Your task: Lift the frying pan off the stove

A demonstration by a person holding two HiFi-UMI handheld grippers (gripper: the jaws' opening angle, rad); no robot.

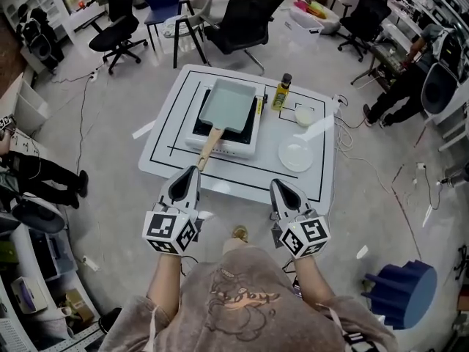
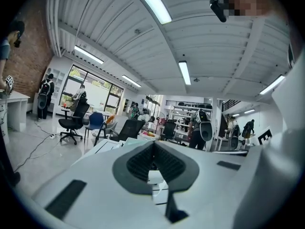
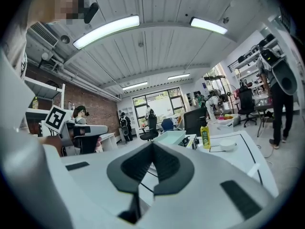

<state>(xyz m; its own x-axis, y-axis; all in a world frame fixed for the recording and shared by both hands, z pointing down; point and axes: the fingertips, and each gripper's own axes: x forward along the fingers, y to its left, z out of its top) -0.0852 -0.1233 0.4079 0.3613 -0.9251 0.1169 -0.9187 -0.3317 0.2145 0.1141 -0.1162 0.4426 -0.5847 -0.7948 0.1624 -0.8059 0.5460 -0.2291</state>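
A pale teal rectangular frying pan (image 1: 229, 106) sits on a white-edged portable stove (image 1: 223, 145) on the low white table (image 1: 242, 183). Its wooden handle (image 1: 209, 147) points toward me. My left gripper (image 1: 193, 170) is shut and empty, its tip just short of the handle's end. To its right, my right gripper (image 1: 279, 185) hovers shut and empty over the table's near edge. In the left gripper view the jaws (image 2: 153, 145) meet with nothing between them. The right gripper view shows shut jaws (image 3: 152, 145), with the pan (image 3: 171, 137) beyond them.
A yellow bottle (image 1: 281, 92), a small white bowl (image 1: 304, 115) and a white plate (image 1: 295, 155) stand on the table right of the stove. Office chairs (image 1: 242, 24) stand behind it. A blue stool (image 1: 399, 292) is at my right, and a person (image 1: 407, 79) stands at the far right.
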